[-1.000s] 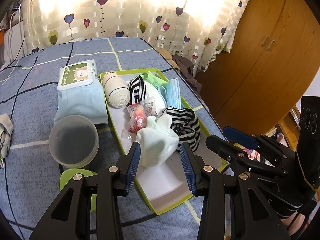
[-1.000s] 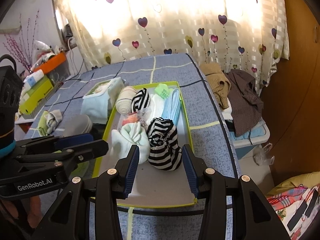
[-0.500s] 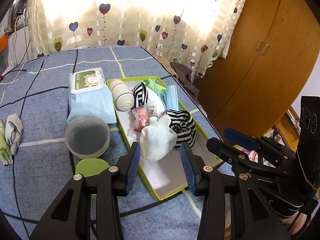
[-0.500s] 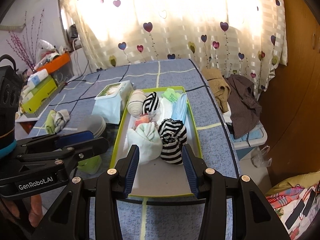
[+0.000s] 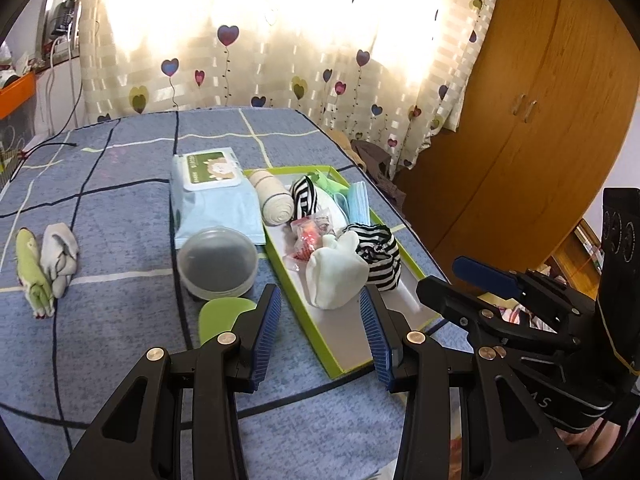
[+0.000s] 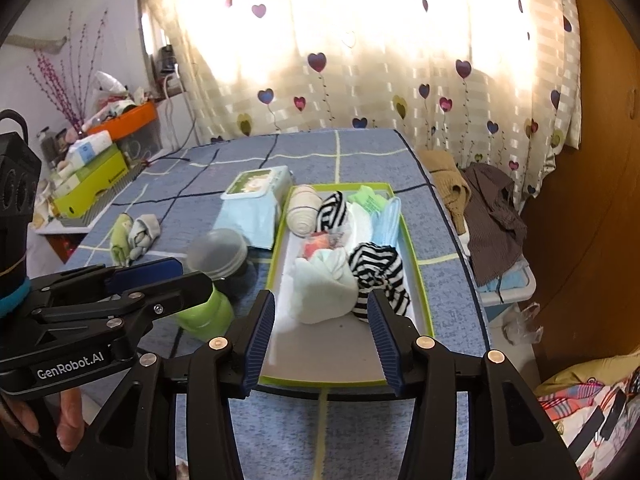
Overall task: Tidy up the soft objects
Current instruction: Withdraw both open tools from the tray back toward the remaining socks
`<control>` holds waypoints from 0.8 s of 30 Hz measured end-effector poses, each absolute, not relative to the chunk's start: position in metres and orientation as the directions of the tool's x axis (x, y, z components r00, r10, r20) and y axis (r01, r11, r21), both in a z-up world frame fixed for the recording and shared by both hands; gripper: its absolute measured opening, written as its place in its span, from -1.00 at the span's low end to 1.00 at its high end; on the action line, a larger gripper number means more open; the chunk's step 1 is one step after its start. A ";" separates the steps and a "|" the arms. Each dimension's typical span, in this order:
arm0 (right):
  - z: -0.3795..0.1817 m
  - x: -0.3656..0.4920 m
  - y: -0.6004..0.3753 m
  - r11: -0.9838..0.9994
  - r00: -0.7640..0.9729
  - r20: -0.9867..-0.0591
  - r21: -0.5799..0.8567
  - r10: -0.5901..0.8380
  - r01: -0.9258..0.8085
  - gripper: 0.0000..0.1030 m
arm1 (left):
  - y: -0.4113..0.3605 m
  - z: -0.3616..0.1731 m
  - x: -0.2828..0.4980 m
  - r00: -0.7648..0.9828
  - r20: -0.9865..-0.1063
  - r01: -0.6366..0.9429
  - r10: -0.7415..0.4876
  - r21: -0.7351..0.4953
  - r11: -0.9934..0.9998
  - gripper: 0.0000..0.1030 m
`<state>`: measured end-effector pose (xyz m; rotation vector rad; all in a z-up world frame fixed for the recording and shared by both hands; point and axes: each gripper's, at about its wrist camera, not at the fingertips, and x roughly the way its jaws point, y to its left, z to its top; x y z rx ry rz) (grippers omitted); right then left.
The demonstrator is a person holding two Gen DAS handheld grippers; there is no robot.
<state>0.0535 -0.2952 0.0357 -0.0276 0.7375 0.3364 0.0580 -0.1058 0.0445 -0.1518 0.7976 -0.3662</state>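
A green-rimmed tray (image 5: 416,270) (image 6: 416,256) on the blue bedspread holds soft items: a white sock bundle (image 5: 336,280) (image 6: 320,286), a striped sock bundle (image 5: 378,254) (image 6: 378,272), a beige bandage roll (image 5: 272,200) (image 6: 302,210), a second striped sock (image 5: 304,196), blue face masks (image 5: 358,202) (image 6: 386,222) and a small red packet (image 5: 306,236). My left gripper (image 5: 320,334) hangs open above the tray's near end, empty. My right gripper (image 6: 320,340) is also empty, its jaws opening, nothing between them. Two rolled socks (image 5: 44,264) (image 6: 134,234) lie on the bed at the left.
A wet-wipes pack (image 5: 212,196) (image 6: 256,200) and a clear round tub (image 5: 218,262) (image 6: 218,252) sit left of the tray, with a green lid (image 5: 220,316) nearer. Clothes (image 6: 480,200) pile off the bed's right edge. A wooden wardrobe (image 5: 532,120) stands to the right.
Both grippers have pulled back and up from the tray, so the sock bundles look smaller and farther. The right gripper's jaws have widened a little. The tray's contents have not moved.
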 end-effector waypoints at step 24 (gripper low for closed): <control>0.042 0.053 -0.202 0.875 0.632 -0.667 0.062 0.394 -0.480 -0.01 | -0.009 0.034 0.039 0.711 -0.657 0.068 -0.251 -0.292 0.954 -0.17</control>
